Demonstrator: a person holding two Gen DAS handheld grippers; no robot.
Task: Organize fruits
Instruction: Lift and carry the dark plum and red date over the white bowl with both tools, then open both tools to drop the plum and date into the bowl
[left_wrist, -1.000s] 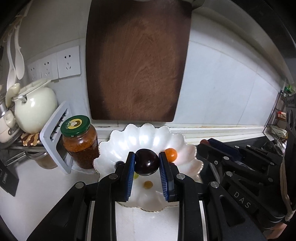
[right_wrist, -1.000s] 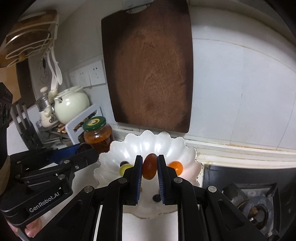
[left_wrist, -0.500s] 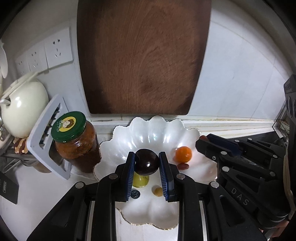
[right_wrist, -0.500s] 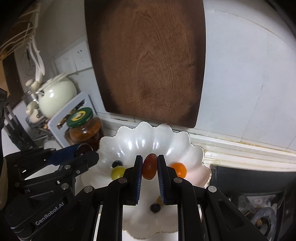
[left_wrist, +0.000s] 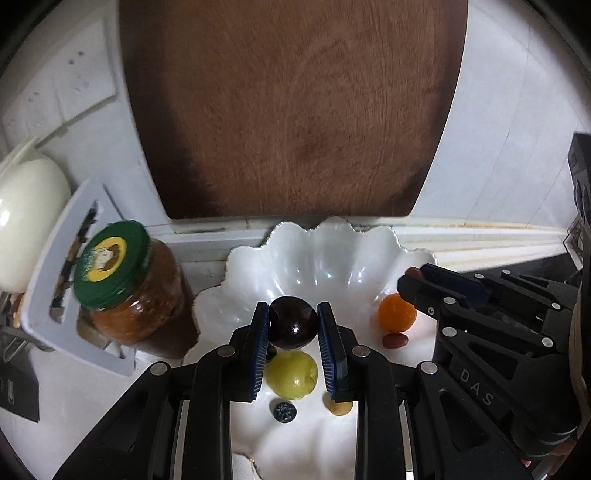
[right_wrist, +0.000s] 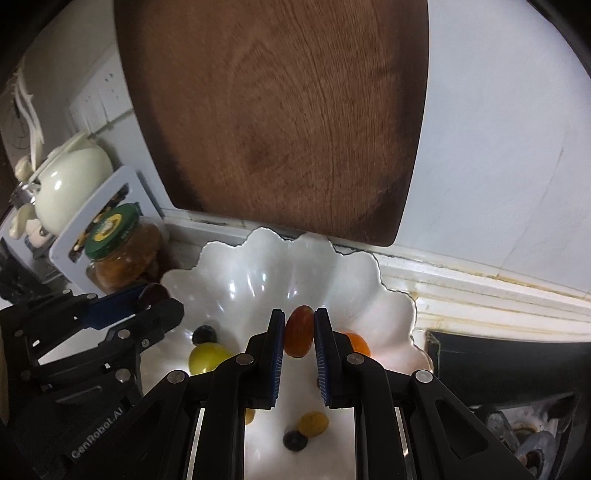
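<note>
Fruit sits clamped in both grippers above a white scalloped bowl (left_wrist: 332, 254). The left gripper (left_wrist: 294, 325) grasps a dark round plum (left_wrist: 293, 324) between its blue pads, and the right gripper (right_wrist: 299, 334) pinches a small reddish oval fruit (right_wrist: 298, 335) the same way.

Compared with a second ago, both grippers have come forward and lower over the bowl: the bowl now fills far more of each view, the wooden cutting board (left_wrist: 291, 107) against the wall looms larger, and the grips on both fruits are unchanged.

Directly under the plum, toward the bowl's near side, lies a yellow-green fruit (left_wrist: 292, 373), with a blueberry (left_wrist: 283, 411) and a small tan fruit (left_wrist: 340, 408) closer to the near rim. An orange fruit (left_wrist: 397, 313) and a small red fruit (left_wrist: 395, 340) lie toward the bowl's right side, just beside the tip of the right gripper as seen from the left wrist. In the right wrist view a second dark berry (right_wrist: 205, 334) lies toward the bowl's left side, near the left gripper's tip.

Off the bowl's left edge stands a jar with a green lid (left_wrist: 127, 284), touching or nearly touching the rim, with a white slotted rack (left_wrist: 55, 288) and a cream teapot (left_wrist: 26, 225) farther left.
</note>
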